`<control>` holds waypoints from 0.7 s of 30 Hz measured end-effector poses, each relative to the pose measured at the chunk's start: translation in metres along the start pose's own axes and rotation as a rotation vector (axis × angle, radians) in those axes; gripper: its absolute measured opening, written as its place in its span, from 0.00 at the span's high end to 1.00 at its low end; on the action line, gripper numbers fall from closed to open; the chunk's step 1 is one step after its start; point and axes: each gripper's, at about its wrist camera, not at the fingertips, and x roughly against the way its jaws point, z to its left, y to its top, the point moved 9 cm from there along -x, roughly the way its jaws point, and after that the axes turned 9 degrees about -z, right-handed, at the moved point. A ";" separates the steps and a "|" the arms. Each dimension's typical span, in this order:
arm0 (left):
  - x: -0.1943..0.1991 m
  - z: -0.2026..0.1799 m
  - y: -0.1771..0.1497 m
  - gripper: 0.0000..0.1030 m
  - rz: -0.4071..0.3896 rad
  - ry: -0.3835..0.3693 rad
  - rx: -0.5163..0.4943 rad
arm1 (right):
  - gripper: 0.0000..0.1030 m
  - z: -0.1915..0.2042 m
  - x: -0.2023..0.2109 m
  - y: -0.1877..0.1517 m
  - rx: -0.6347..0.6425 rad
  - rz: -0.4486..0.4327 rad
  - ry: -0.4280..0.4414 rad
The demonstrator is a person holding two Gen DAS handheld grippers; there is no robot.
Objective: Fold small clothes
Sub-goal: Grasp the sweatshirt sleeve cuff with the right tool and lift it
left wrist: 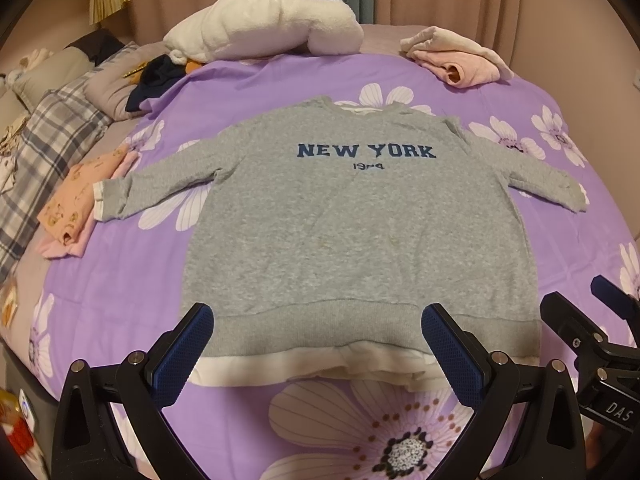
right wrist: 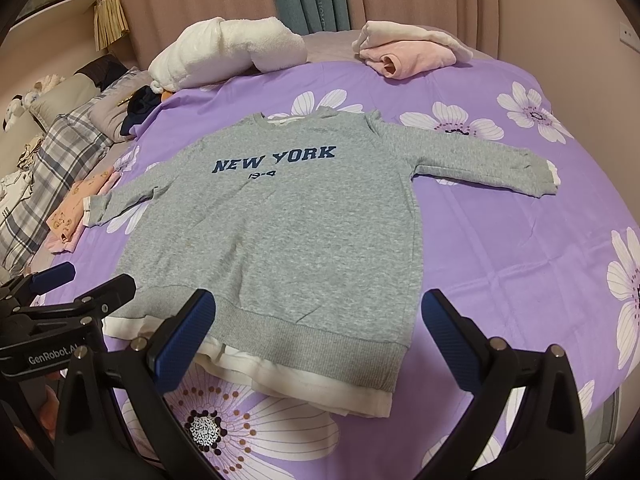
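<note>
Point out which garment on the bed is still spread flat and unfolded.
The grey "NEW YORK" sweatshirt, lying open with both sleeves out. The peach printed garment and the pink velvety garment are already folded.

The bed (left wrist: 120,304) has a purple flower cover; a gray sweatshirt (left wrist: 352,232) lies flat on it. Folded pink clothes (left wrist: 456,60) and a white towel (left wrist: 264,28) sit far back.

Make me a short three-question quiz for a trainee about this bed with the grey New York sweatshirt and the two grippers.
1. True or false: the grey sweatshirt lies flat, print up, sleeves spread.
2. The left gripper is: A) open, B) shut on the hem.
3. What colour is the folded garment at the far edge of the purple bedspread?

Key: 1 true; 2 A; 3 pink.
</note>
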 end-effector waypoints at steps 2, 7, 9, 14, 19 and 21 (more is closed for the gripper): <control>-0.003 0.001 -0.001 0.00 0.002 -0.004 0.008 | 0.00 0.001 -0.001 0.000 -0.029 0.004 0.048; -0.025 0.013 -0.012 0.00 0.070 -0.053 0.114 | 0.00 -0.014 -0.004 0.002 -0.210 -0.009 0.215; -0.038 0.014 -0.018 0.00 0.119 -0.104 0.154 | 0.00 -0.031 -0.006 0.005 -0.288 -0.016 0.242; -0.054 0.010 -0.023 0.00 0.185 -0.227 0.262 | 0.00 -0.106 -0.021 0.006 -0.526 -0.038 0.180; -0.074 0.010 -0.011 0.00 0.202 -0.297 0.375 | 0.00 -0.182 -0.042 0.015 -0.643 -0.112 0.083; -0.085 0.009 -0.001 0.00 0.204 -0.303 0.398 | 0.04 -0.205 -0.058 0.019 -0.687 -0.104 0.062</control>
